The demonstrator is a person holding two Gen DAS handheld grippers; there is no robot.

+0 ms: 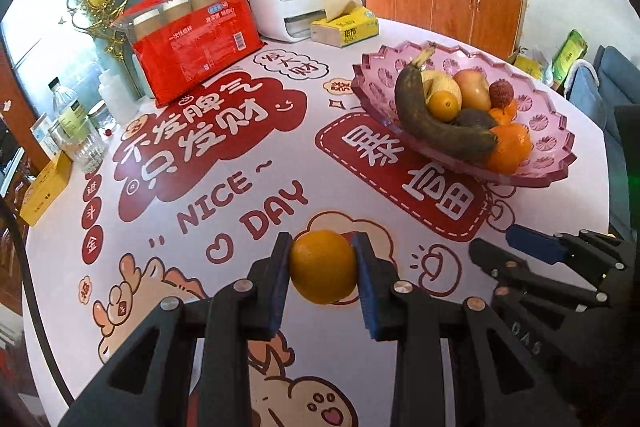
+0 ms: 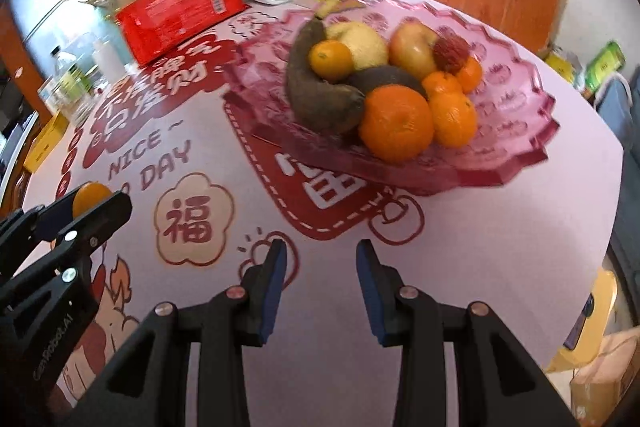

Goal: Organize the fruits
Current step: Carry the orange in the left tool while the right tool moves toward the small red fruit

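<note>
I am clenching an orange (image 1: 323, 266) between the blue pads of my left gripper (image 1: 322, 269), holding it just above the printed tablecloth (image 1: 224, 187). My right gripper (image 2: 321, 287) is hanging beside it with its jaws spread apart and nothing between them. The pink fruit bowl (image 2: 512, 131) is sitting further along the table, carrying a dark, overripe banana (image 2: 316, 87), several oranges, an apple (image 2: 412, 51) and a lychee (image 2: 451, 54).
</note>
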